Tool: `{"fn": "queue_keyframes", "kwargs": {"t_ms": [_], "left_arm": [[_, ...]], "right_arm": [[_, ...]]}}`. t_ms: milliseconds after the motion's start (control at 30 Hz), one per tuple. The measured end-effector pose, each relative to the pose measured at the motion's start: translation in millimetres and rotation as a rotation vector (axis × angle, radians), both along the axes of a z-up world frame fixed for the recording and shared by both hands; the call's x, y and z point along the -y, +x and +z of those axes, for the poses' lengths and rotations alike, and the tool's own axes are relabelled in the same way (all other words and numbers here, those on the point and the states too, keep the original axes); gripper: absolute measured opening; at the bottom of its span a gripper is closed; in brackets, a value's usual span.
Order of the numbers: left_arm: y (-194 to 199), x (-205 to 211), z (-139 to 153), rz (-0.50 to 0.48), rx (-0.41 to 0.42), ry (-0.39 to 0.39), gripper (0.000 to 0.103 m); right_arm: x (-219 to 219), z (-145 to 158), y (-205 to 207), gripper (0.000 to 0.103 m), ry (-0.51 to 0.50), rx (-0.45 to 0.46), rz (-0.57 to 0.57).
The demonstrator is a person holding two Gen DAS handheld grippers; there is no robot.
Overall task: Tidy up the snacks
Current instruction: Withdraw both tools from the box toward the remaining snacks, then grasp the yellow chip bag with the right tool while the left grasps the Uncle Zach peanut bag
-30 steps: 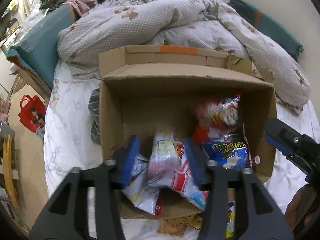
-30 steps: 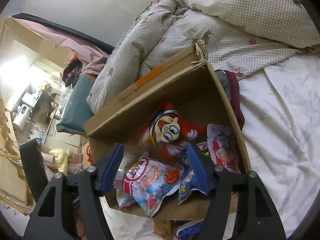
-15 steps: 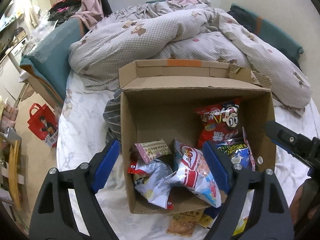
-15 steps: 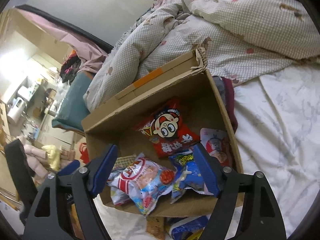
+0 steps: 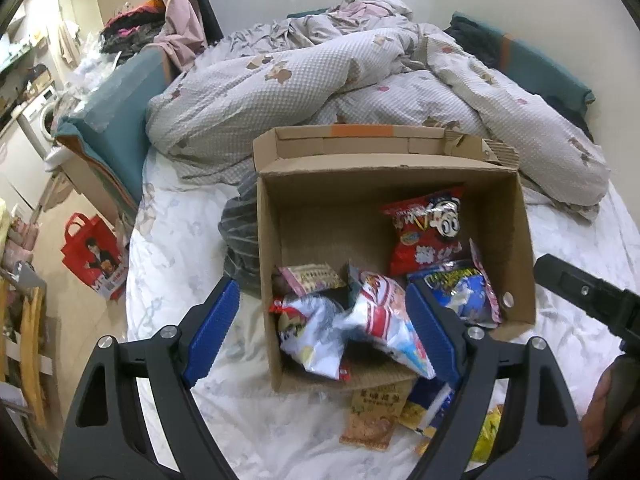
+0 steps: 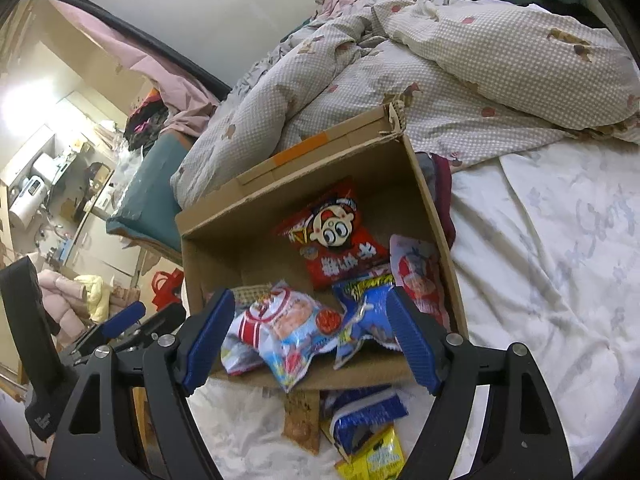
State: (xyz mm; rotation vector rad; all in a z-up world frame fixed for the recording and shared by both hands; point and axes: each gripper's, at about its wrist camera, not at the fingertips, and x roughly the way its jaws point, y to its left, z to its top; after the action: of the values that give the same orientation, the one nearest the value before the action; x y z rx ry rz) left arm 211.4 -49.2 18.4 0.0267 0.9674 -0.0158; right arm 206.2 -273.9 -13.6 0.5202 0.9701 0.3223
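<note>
We start with the bed [image 5: 180,248], its pale sheet rumpled and a checked quilt [image 5: 360,80] heaped behind the cardboard box [image 5: 524,264], which sits open-topped in the middle of the mattress. Inside the box, a red cartoon bag [image 5: 428,228] leans against the back right, a blue bag [image 5: 460,292] lies in front of it by the right wall, a white and red bag [image 5: 384,320] sprawls over the front middle, another white bag [image 5: 312,332] sits at the front left, and a small pink packet [image 5: 310,278] rests just behind that. In front of the box, on the sheet, a few snacks are not yet packed: a tan cracker packet [image 5: 374,420], a blue packet [image 6: 368,412] and a yellow packet [image 6: 374,458] beside it. Our left gripper [image 5: 320,340] hovers over the front of the box with its jaws wide apart and nothing between them; our right gripper [image 6: 308,336] does the same, jaws apart and empty. We judge these bags light, puffy and crinkly, with slick film that could slide and contents that would crush under a hard squeeze. We would take the loose packets by a sealed edge or across the flat middle, closing gently. The soft mattress will likely give beneath them, so we expect to press down a little.
</note>
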Motion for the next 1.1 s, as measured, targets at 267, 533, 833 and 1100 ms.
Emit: {"fn": "queue_keyframes", "kwargs": {"t_ms": [267, 533, 833, 1100], "left_arm": [[-26.8, -11.8, 4.4, 0.014, 0.0, -0.012, 0.083], [-52.8, -17.3, -1.0, 0.005, -0.014, -0.021, 0.083], [-86.0, -24.6, -30.1, 0.003, -0.087, -0.061, 0.083], [-100.1, -41.1, -47.4, 0.035, -0.124, -0.105, 0.083]], "right_arm": [[-0.6, -2.4, -38.1, 0.081, -0.029, -0.034, 0.018], [9.2, -9.2, -69.6, 0.081, -0.041, -0.072, 0.002], [35.5, -23.2, -86.0, 0.081, -0.072, -0.127, -0.07], [55.5, -43.9, -83.5, 0.081, -0.009, -0.216, -0.154]]}}
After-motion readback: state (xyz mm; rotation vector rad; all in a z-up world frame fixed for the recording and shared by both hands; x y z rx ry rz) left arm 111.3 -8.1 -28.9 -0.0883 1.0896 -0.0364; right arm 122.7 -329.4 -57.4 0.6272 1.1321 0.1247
